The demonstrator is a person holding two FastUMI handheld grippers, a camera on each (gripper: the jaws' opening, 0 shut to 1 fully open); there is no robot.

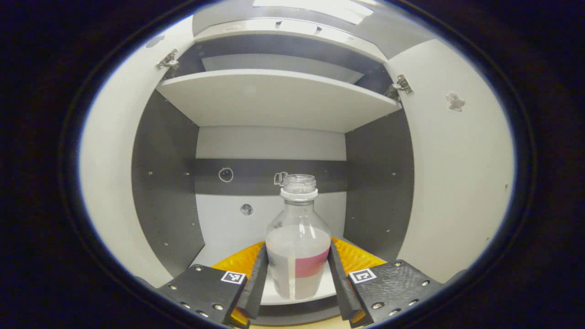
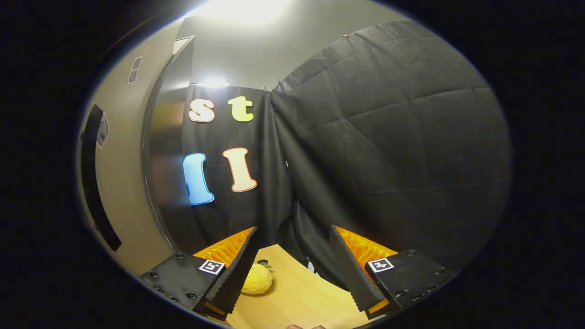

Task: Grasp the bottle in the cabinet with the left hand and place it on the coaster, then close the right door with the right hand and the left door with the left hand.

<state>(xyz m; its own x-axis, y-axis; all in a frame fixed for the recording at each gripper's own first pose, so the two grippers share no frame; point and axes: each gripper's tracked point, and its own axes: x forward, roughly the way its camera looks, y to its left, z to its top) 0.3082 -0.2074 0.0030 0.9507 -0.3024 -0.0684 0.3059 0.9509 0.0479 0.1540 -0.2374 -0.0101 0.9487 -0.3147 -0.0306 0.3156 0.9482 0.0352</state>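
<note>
Left gripper view: the cabinet [image 1: 164, 192] stands open, its left door [image 1: 114, 151] swung out to the left and its right door [image 1: 457, 173] swung out to the right. A shelf [image 1: 274, 98] spans the interior above; a second board lies higher, near the top. The bottle [image 1: 298, 242] stands upright on the cabinet floor, below the shelf and before the back wall, between the jaws of the left gripper [image 1: 297, 274], one finger at each flank; contact cannot be told.

Right gripper view: the right gripper [image 2: 292, 269] points over the counter [image 2: 297, 297], jaws apart. A lemon-like fruit [image 2: 257, 278] lies on the counter just beside the left finger. The booth wall stands behind the counter.
</note>
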